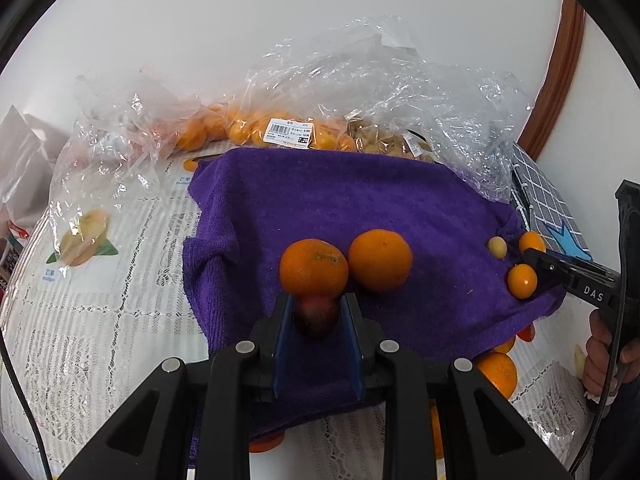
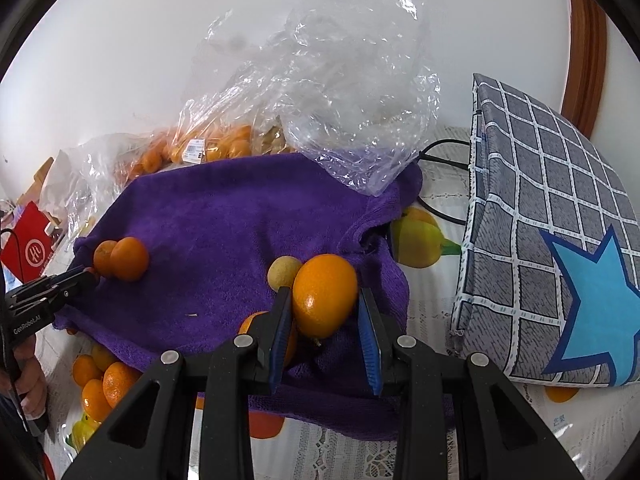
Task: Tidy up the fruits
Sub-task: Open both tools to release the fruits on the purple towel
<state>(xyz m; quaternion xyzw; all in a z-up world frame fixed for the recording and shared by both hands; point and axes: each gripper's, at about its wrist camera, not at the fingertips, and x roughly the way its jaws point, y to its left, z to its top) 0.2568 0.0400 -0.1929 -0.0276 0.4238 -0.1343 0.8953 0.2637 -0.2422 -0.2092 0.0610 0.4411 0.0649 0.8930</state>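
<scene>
Between your left gripper's (image 1: 317,310) blue fingers (image 1: 283,322) sits a small dark red fruit (image 1: 315,316), pinched nearly shut on the purple towel (image 1: 304,200). Two oranges (image 1: 314,267) stand touching it just ahead, blocking that side. Your right gripper (image 2: 325,312) has its fingers (image 2: 283,316) around an orange kumquat (image 2: 324,294); the left pad touches, the right shows a gap, so whether it is gripped you cannot tell. A pale yellowish fruit (image 2: 283,273) lies beside it, another kumquat (image 2: 256,326) behind the left finger. Crumpled plastic bags (image 1: 376,80) of fruit crowd the towel's far edge; a checked cushion (image 2: 552,224) stands right. More oranges (image 2: 100,380) lie on the tabletop (image 1: 100,320).
</scene>
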